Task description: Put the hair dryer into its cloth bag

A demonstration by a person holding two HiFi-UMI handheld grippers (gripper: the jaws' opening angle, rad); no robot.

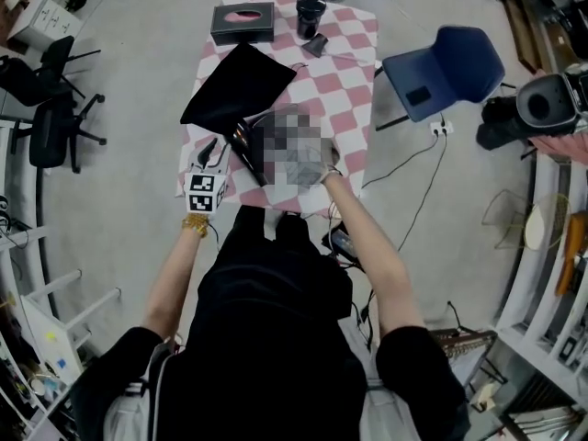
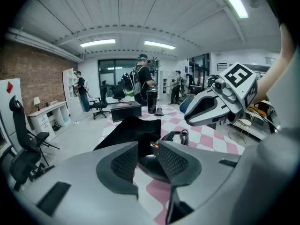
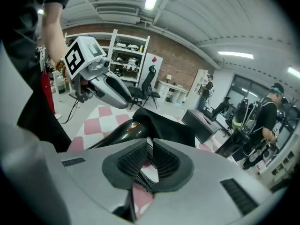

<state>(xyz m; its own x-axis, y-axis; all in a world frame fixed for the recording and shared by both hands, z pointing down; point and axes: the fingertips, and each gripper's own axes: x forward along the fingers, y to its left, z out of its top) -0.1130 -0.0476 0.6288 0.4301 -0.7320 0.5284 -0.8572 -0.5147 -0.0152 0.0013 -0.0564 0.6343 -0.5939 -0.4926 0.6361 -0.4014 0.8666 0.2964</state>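
A: So, what can't you make out?

B: Largest first. In the head view the near end of the checked table (image 1: 354, 72) is blurred over, and that blur swallows my right gripper (image 3: 149, 146) too. Only its own view shows those jaws: they're together, with nothing I can make out between them.

A: And the cloth bag (image 1: 237, 85)?

B: It lies flat and black beyond both sets of fingers, its far corner pointing toward a dark box (image 1: 243, 23). I can't pick out its mouth.

A: Where's the hair dryer (image 1: 243, 145)?

B: On the table just ahead of my fingertips, between the two grippers. It's glossy black with a small orange mark. Its far end meets the bag's near edge, but I can't tell whether it's under the bag or inside it. Its cord (image 2: 180, 136) is coiled just right of my left fingers.

A: Your left gripper (image 2: 148, 146)?

B: Its jaws are apart. The dryer's dark body shows through the gap, and the pads aren't pressing on it.
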